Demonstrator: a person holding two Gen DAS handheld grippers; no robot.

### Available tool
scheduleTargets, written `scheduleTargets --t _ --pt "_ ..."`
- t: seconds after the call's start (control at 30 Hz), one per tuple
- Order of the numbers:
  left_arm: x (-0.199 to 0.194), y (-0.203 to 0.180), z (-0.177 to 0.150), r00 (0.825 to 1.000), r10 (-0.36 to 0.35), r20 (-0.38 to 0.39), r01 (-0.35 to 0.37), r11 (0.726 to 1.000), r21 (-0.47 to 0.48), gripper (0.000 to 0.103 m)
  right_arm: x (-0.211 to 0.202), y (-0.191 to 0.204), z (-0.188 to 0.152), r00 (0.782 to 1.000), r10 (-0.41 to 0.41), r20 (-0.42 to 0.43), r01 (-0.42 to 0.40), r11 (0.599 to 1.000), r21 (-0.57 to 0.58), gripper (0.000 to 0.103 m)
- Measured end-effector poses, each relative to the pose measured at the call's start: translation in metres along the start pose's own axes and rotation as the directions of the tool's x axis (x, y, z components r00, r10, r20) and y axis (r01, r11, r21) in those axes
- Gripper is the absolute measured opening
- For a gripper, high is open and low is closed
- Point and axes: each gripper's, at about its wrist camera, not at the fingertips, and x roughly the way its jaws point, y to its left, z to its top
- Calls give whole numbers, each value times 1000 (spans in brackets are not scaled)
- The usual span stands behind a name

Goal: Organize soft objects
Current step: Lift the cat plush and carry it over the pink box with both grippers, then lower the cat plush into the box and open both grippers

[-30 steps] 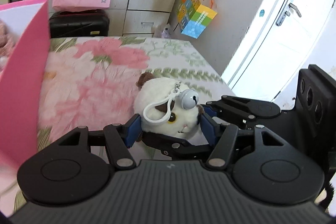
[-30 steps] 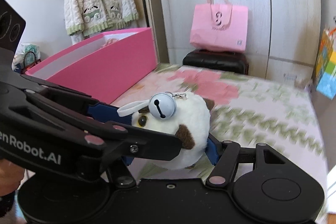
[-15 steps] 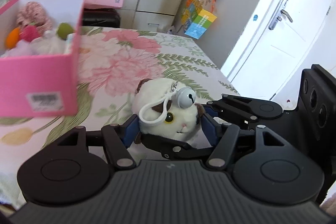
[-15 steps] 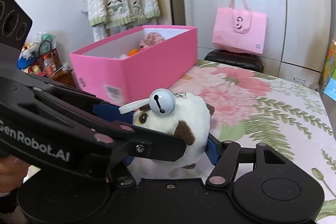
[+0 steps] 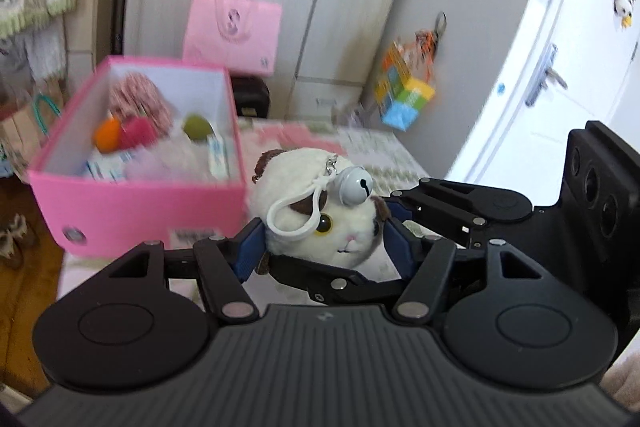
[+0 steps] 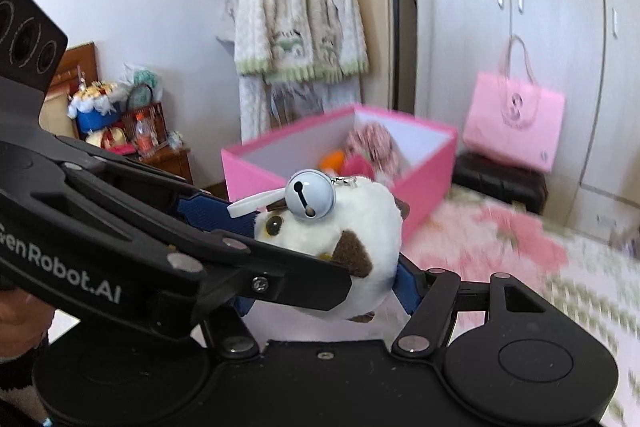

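Note:
A white plush toy [image 5: 320,223] with brown patches, a silver bell [image 5: 354,185] and a white loop hangs in the air, and both grippers hold it. My left gripper [image 5: 324,251] has its blue pads pressed on the toy's two sides. My right gripper [image 6: 326,297] clamps the same plush toy [image 6: 360,223] crosswise; its jaws are opening slightly, with the toy still between the pads. Beyond the toy stands an open pink box [image 5: 140,203] with several soft toys inside. In the right wrist view the pink box [image 6: 424,195] lies straight past the toy.
The box stands on a floral bedspread [image 6: 520,251]. A pink tote bag [image 6: 516,123] sits on a black case by the wardrobe [image 5: 304,7]. A knitted cardigan [image 6: 296,15] hangs on a rack. A cluttered side table [image 6: 132,135] is at left, a white door [image 5: 560,67] at right.
Both grippers have risen with the plush toy and swung towards the pink box. The box was seen from the side and I now look down into it.

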Motion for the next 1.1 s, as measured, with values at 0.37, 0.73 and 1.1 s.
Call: scheduleTargets --t 0.37,0.73,1.1 --pt "0 32 46 987 59 152 -59 998 -7 65 32 -10 51 988 50 148 -48 999 -20 71" --pt "55 102 105 993 49 109 -34 991 -133 67 106 -48 109 994 68 87 -65 997 -37 72" --pt "131 162 103 999 30 -11 -32 952 -305 67 182 -83 104 996 86 -37 -87 996 -31 72"
